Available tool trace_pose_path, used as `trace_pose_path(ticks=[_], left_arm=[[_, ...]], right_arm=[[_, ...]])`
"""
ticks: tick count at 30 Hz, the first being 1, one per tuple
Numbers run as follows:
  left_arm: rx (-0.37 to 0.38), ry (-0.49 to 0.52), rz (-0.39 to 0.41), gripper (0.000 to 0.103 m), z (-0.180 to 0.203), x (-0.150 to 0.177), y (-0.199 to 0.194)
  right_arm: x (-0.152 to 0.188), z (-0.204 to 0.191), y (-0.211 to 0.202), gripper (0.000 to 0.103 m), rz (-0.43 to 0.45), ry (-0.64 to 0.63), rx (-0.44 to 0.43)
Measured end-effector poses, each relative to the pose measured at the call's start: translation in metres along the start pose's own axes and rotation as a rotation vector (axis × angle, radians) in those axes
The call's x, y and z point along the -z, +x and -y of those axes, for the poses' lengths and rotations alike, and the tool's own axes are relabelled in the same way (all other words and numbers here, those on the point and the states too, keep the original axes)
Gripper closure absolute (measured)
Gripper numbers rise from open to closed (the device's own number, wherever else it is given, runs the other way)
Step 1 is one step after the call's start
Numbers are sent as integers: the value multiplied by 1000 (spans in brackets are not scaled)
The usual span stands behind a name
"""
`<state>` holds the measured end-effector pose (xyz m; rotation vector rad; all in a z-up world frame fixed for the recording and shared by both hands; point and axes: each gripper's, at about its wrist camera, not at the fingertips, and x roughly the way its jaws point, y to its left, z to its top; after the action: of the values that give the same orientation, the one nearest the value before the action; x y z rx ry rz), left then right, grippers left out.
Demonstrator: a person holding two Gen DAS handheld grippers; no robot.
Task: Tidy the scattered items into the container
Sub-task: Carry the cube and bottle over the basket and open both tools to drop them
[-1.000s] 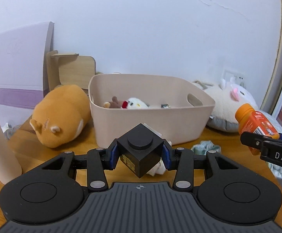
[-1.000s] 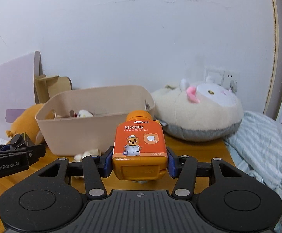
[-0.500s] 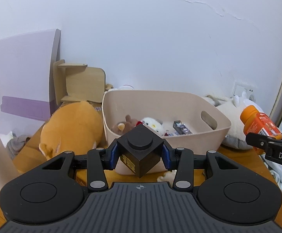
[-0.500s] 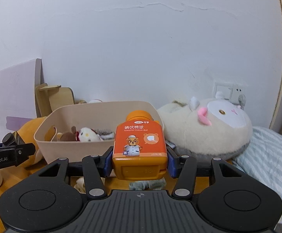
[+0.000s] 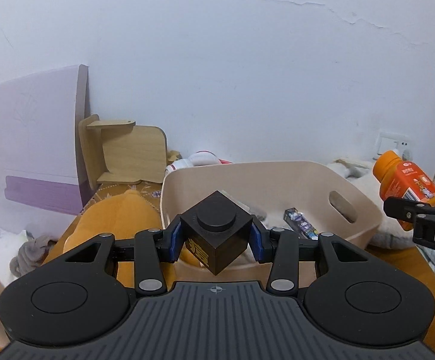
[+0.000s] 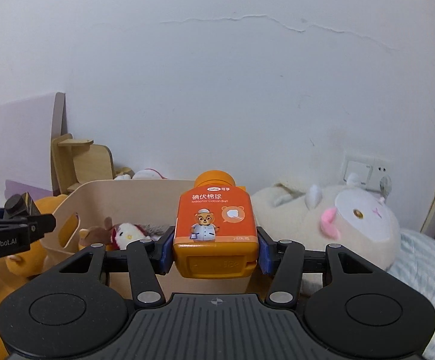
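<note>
Orange bottle (image 6: 216,228), labelled "Iodophor Cotton Ball", is clamped by the right gripper (image 6: 216,253) just before the beige bin's (image 6: 145,193) near rim. Black cube (image 5: 216,235), gold character only partly legible, is gripped by the left gripper (image 5: 216,240) over the bin's near-left edge. Bin contents are partly hidden: small plush toys (image 6: 127,234) and a dark tube (image 5: 299,225) are made out.

Open air above the beige bin (image 5: 364,210), orange plush (image 5: 121,219) and cream plush (image 6: 352,228) flanking.

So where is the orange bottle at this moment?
The orange bottle is clamped in the right tool, raised at the near right edge of the beige bin, with the cream plush to its right.
</note>
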<state>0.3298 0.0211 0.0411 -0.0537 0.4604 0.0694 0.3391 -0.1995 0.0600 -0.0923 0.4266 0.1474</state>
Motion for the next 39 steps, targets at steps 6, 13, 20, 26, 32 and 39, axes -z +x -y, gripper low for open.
trace_pose_path(ticks=[6, 13, 20, 26, 32, 39], left_arm=[[11, -10, -36, 58, 3, -16, 27], [51, -57, -116, 58, -3, -27, 58], [30, -46, -190, 58, 0, -30, 92], [4, -31, -245, 58, 3, -26, 114], [-22, 0, -283, 58, 9, -12, 129], [-22, 38, -306, 58, 20, -5, 140]], right_arm=[[-13, -8, 28, 53, -29, -56, -6], [-20, -10, 61, 53, -80, -54, -39], [-23, -8, 98, 53, -154, -42, -55], [-15, -4, 121, 53, -215, -20, -71], [-7, -3, 135, 53, -254, -10, -69], [1, -3, 145, 53, -290, -18, -58]])
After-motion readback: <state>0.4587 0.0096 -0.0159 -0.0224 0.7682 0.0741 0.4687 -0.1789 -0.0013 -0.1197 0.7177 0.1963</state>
